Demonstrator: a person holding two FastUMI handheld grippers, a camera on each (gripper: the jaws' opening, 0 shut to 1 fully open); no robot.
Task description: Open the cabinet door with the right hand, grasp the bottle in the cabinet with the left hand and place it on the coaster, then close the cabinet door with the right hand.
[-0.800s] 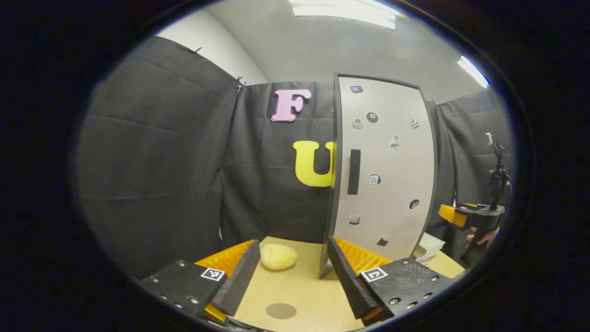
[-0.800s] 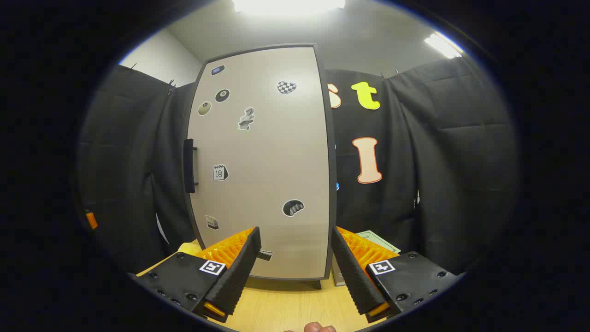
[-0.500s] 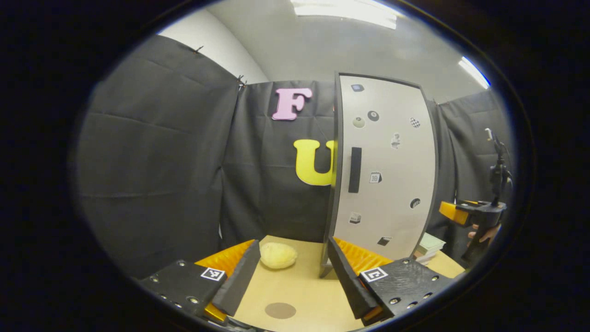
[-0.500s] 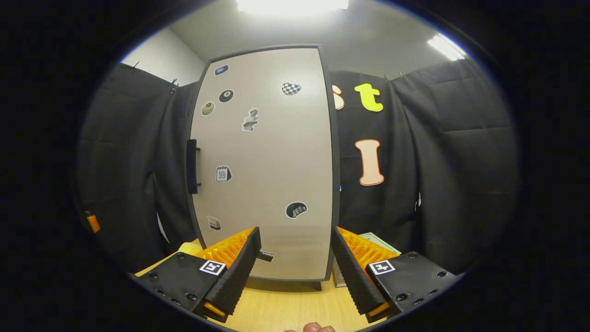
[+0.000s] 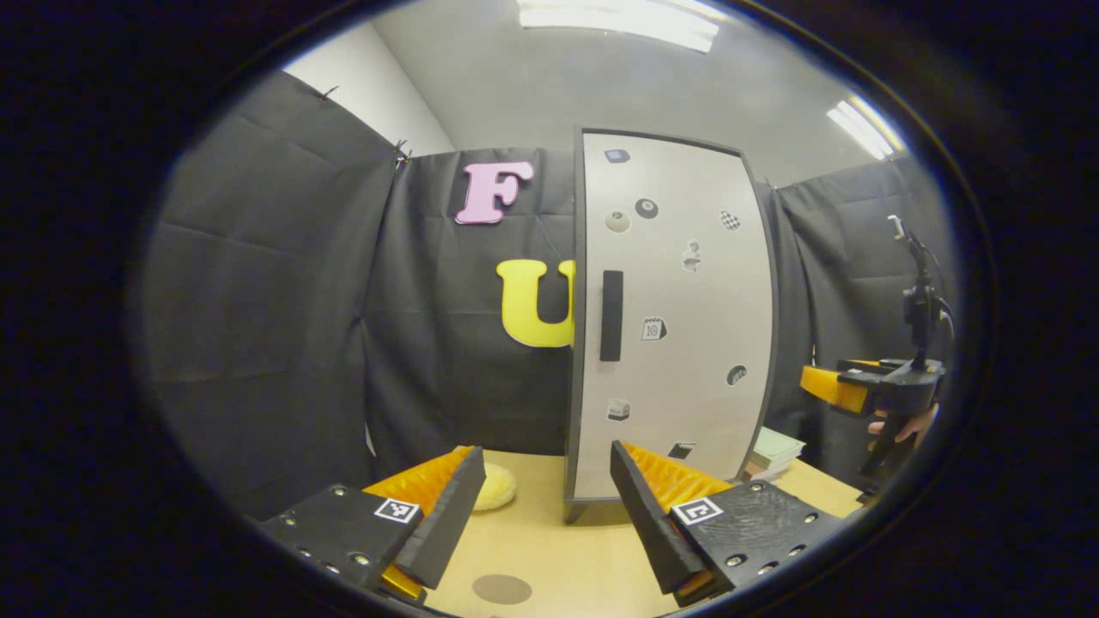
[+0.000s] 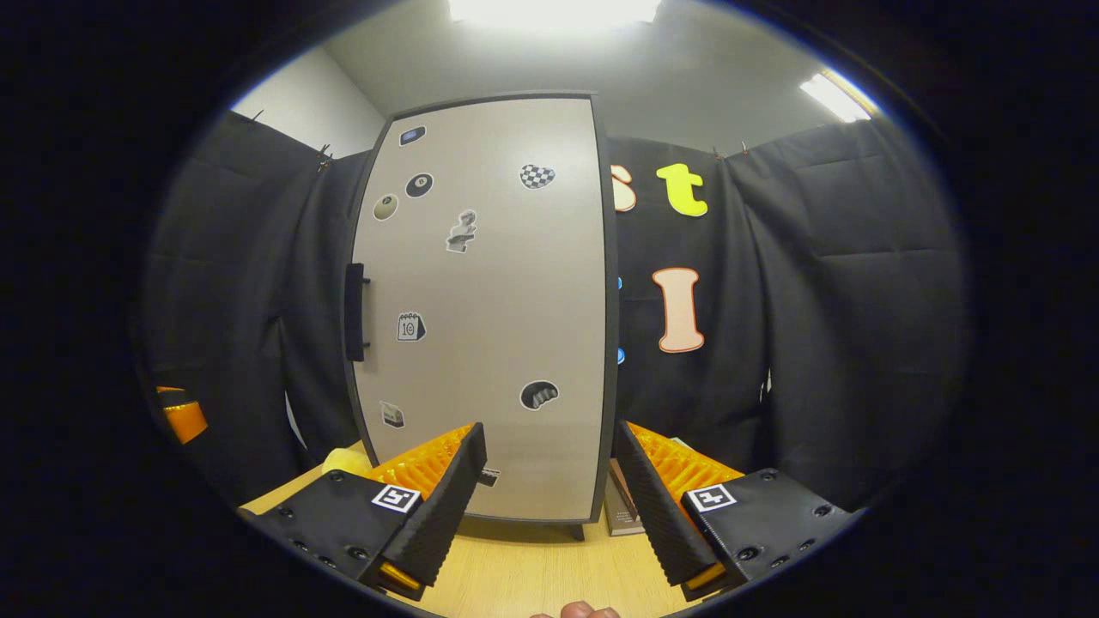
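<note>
Right gripper (image 6: 545,481), fingers spread and empty, is facing the closed cabinet door (image 6: 489,343); upright handle (image 6: 353,312) lying up-left.

Cabinet door (image 6: 481,309) shut, handle (image 6: 353,312) on its left edge with open air in front. Bare table (image 5: 549,549) lies between left gripper (image 5: 541,515) and cabinet; coaster (image 5: 502,589) and a yellow lump (image 5: 496,487) (unidentified) sit low there. Books (image 5: 773,453) crowd the cabinet's right foot.

Cabinet (image 5: 670,343), coaster (image 5: 502,589) on table (image 5: 567,549)
</note>
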